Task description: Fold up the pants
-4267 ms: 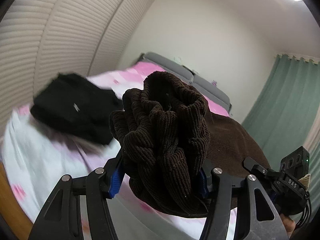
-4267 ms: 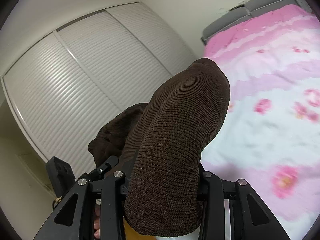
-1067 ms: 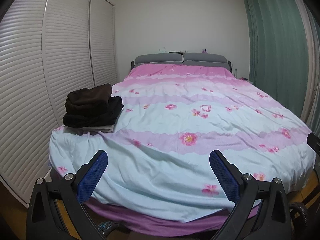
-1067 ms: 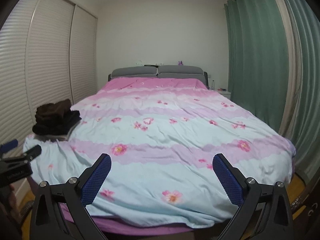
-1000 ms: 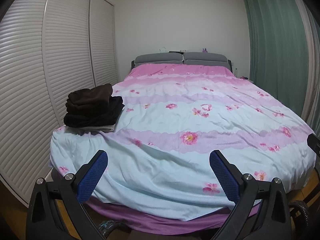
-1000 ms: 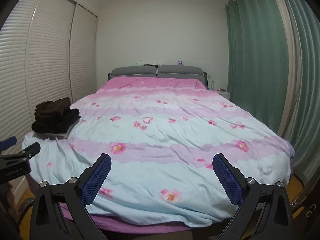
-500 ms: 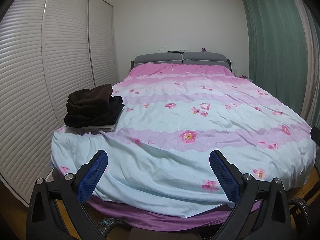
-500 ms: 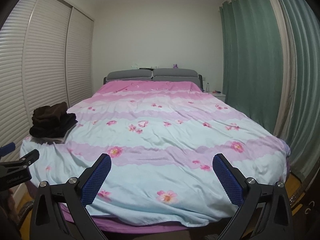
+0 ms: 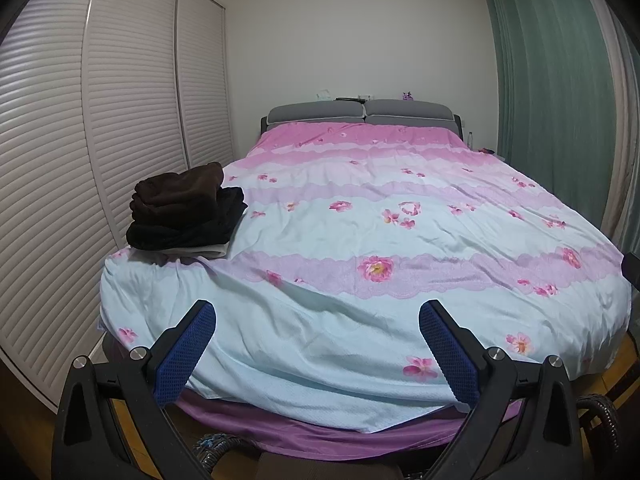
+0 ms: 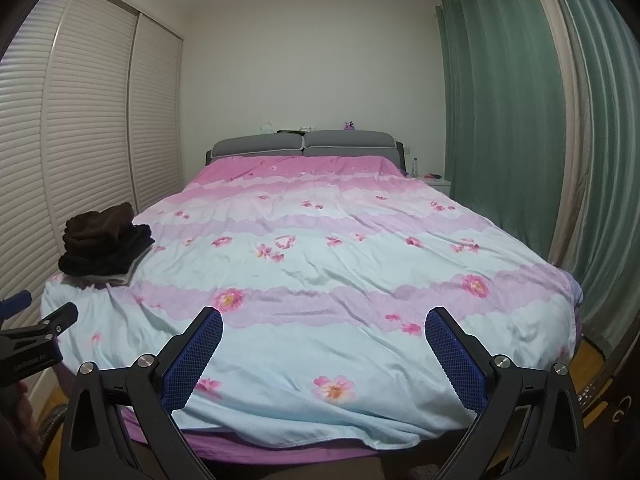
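Only one piece of lettering showed. In the right wrist view, a short line of pale print ran along the black body of the left tool (image 10: 30, 326) at the left edge of the frame. It was too small and blurred to read with any confidence. Nothing else in either view carried legible text, numbers or brand marks.

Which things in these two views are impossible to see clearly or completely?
- Small items on the headboard: too small to identify, both views.
- Pale garment under the pile: mostly covered by the black garment and brown pants.
- Left claw in the right view: cut off by the edge.
- Floor beneath the bed: hidden by the cover.
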Motion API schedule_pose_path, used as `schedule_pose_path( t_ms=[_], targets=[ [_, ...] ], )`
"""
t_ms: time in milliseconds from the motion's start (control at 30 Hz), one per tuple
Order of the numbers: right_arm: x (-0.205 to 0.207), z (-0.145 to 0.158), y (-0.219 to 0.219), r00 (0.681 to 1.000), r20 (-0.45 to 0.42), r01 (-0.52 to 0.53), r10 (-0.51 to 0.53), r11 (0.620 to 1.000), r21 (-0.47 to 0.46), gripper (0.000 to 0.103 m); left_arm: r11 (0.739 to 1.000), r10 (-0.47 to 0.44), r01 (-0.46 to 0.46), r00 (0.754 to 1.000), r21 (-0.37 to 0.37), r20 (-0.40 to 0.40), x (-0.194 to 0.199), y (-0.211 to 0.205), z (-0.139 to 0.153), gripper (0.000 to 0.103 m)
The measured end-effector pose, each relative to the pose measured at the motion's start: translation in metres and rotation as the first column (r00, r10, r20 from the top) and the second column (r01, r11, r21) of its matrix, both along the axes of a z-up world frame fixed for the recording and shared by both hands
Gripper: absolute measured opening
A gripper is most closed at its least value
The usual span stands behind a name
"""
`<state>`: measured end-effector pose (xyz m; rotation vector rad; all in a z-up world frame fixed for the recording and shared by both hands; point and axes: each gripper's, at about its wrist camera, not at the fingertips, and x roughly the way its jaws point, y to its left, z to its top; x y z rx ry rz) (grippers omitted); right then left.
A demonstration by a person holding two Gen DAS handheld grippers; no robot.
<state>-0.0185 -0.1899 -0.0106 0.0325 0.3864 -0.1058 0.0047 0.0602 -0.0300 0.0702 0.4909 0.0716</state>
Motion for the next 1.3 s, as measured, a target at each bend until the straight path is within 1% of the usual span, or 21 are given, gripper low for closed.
schedule_pose_path(
  t_ms=[767,1300],
  targets=[
    [0.0018,-0.0024,0.0045,1.0,-0.01,-0.014,0.014,1.0,0.003,0.103,1.0,-0.011,0.011,1.0,-0.006,-0.011,-0.0009,-0.005,-0.0037,0.103],
    [0.0034,-0.0029,0.0037,1.0,-0.005,-0.014,0.014,1.0,0.0,0.103,1.0,-0.01,0.01,1.0,-0.006,-0.005,-0.0015,-0.0053,-0.0022,0.103]
  ],
)
